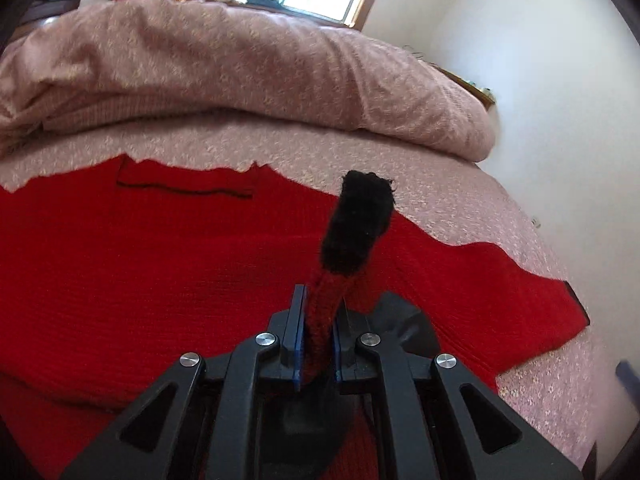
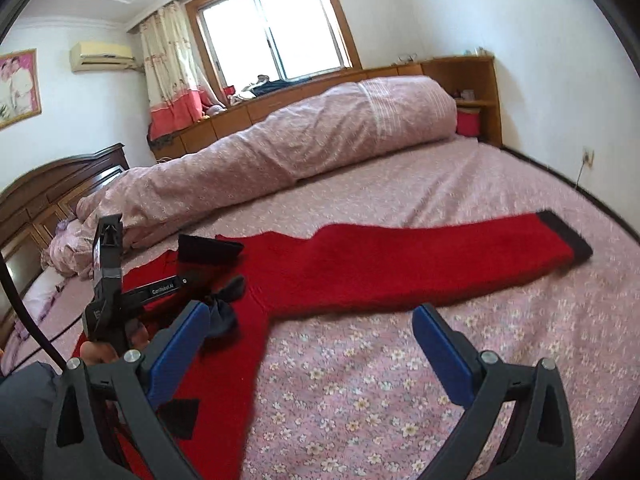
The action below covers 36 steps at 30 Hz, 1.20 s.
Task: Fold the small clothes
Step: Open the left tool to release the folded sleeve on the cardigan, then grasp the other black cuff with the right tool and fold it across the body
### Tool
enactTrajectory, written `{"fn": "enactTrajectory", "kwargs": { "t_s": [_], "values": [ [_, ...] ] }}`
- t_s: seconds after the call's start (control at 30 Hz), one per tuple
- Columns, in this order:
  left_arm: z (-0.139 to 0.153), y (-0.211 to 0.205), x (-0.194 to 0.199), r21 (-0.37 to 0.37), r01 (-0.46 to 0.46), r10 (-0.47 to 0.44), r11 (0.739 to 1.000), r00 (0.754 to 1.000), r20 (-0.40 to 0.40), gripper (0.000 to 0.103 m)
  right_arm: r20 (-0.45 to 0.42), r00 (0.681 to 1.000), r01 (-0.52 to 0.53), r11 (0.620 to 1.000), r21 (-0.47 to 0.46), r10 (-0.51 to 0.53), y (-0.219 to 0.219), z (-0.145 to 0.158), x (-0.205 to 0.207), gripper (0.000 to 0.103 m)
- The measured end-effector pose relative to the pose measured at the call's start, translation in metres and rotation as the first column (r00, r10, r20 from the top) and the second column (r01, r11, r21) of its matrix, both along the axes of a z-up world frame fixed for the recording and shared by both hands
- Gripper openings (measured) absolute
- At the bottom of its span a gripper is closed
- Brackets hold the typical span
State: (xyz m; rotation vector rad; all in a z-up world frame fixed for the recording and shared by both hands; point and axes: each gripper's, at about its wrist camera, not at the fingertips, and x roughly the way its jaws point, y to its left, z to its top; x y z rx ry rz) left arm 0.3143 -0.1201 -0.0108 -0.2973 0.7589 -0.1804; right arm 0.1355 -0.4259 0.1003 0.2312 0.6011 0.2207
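sweater [image 2: 400, 264]: 1 | black cuffs [image 2: 564, 236]: 2 | duvet [image 2: 280, 144]: 1 | grippers [image 1: 316, 344]: 2 | window [image 2: 272, 24]: 1

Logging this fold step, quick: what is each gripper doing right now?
Left gripper: shut on the sleeve of the red sweater, black cuff sticking out.
Right gripper: jaws open, holding nothing, above the bed.

Black tongs [image 2: 312, 344] with blue pads (silver screws at the joints), grey sleeve [image 2: 24, 400].

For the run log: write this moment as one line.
left gripper: shut on black-cuffed red knit sleeve | right gripper: open, empty | red knit sweater: on floral bedsheet
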Motion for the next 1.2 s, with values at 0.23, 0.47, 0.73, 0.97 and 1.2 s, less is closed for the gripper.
{"fn": "enactTrajectory", "kwargs": {
  "t_s": [0.23, 0.47, 0.73, 0.97, 1.2],
  "values": [
    [-0.014, 0.008, 0.001, -0.046, -0.004, 0.001, 0.999, 0.998, -0.067, 0.017, -0.035, 0.999, 0.005, 0.996, 0.085, -0.002, -0.008, -0.007, 0.003, 0.103],
    [0.013, 0.017, -0.035, 0.044, 0.040, -0.041, 0.998, 0.999, 0.017, 0.029, -0.079, 0.996, -0.031, 0.991, 0.133, 0.042, 0.010, -0.012, 0.017, 0.103],
    [0.037, 0.087, -0.059, -0.002, -0.005, 0.005, 1.000, 1.000, 0.016, 0.034, -0.101, 0.985, -0.123, 0.980, 0.155, 0.139, 0.073, -0.016, 0.046, 0.103],
    [0.031, 0.192, -0.064, 0.179, -0.201, 0.203, 0.963, 0.979, 0.009, 0.048, -0.138, 0.965, -0.201, 0.966, 0.160, 0.224, 0.129, -0.031, 0.072, 0.103],
    [-0.017, 0.263, -0.041, 0.236, -0.202, 0.245, 0.950, 0.956, -0.165, 0.055, -0.131, 0.942, -0.305, 0.951, 0.056, 0.310, 0.167, -0.044, 0.103, 0.103]
  ]
}}
